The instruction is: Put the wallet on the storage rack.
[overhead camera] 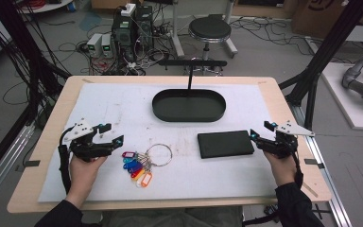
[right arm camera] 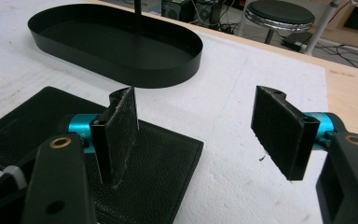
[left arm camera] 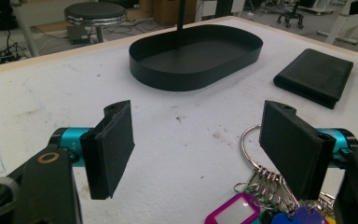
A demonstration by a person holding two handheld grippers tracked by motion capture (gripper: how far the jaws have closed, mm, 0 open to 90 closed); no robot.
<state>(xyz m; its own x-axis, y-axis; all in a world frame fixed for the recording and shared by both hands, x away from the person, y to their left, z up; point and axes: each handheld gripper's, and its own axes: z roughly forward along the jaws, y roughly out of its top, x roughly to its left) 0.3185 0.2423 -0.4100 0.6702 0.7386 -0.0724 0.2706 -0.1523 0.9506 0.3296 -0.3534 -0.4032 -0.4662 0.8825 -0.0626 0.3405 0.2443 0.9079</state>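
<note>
Closest to the person, a bunch of keys [overhead camera: 139,165] with colourful plastic tags lies on the white mat [overhead camera: 99,184], its big metal ring [overhead camera: 159,154] on the far side of the tags. The left gripper [overhead camera: 115,133] sits just left of the keys, jaws spread wide apart and holding nothing; in the left gripper view its right jaw hangs over the ring [left arm camera: 251,140] and the tags, though I can't tell if it's touching them. Over on the other side the right gripper [overhead camera: 261,131] is also wide open and empty, at the right end of the black wallet [overhead camera: 225,144], and in the right gripper view its left jaw is over the wallet's [right arm camera: 158,158] corner. Further back, mid-table, there's a black oval tray [overhead camera: 189,105] with a thin post [overhead camera: 189,75] rising behind it. Beyond the table stands a round stool [overhead camera: 210,29] on the floor with a mess of cables.
</note>
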